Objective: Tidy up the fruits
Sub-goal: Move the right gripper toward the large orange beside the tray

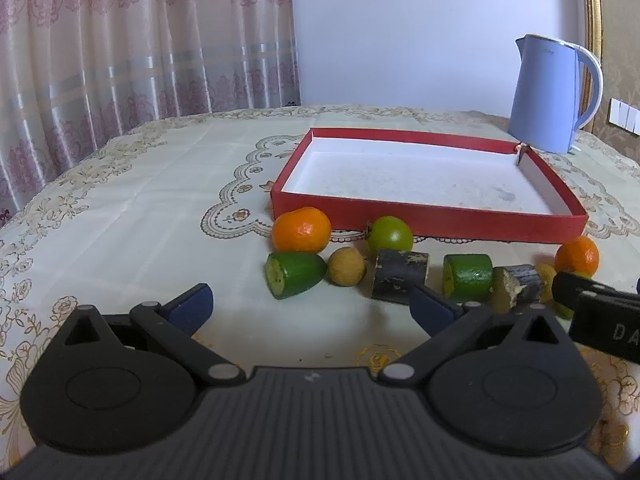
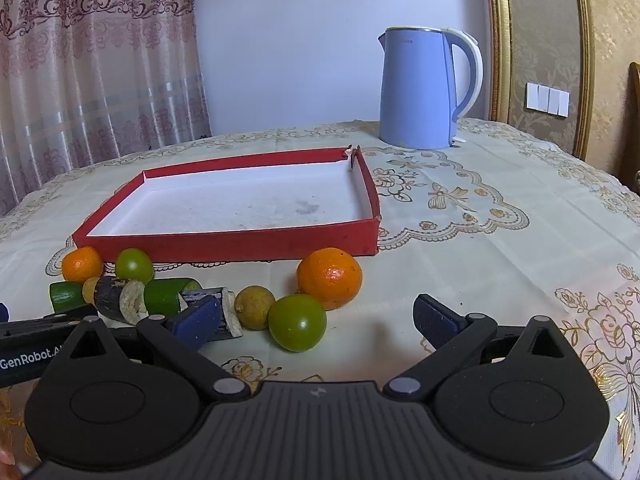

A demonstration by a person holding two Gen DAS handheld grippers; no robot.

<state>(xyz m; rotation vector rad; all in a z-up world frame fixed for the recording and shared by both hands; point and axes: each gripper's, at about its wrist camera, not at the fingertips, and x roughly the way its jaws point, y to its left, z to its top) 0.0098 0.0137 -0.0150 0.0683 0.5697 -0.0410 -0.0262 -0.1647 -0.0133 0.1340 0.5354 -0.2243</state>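
A shallow red box (image 1: 400, 222) with a bare white floor stands mid-table. In front of it lies a row of fruit: an orange (image 1: 302, 230), a green round fruit (image 1: 390, 234), a cucumber end (image 1: 294, 274), a yellow longan (image 1: 346, 267), a dark sugarcane piece (image 1: 400, 276) and a cucumber chunk (image 1: 468, 278). My left gripper (image 1: 314, 304) is open just short of this row, holding nothing. In the right wrist view, my right gripper (image 2: 318, 316) is open with a green round fruit (image 2: 298, 322) between its fingers, untouched. Just behind are a big orange (image 2: 330, 278) and a longan (image 2: 254, 306).
A blue kettle (image 2: 420, 88) stands behind the red box (image 2: 232, 246) near the wall. The floral tablecloth (image 2: 500, 240) has bare room to the right of the box. Curtains hang at the left. Each gripper's body shows at the edge of the other's view.
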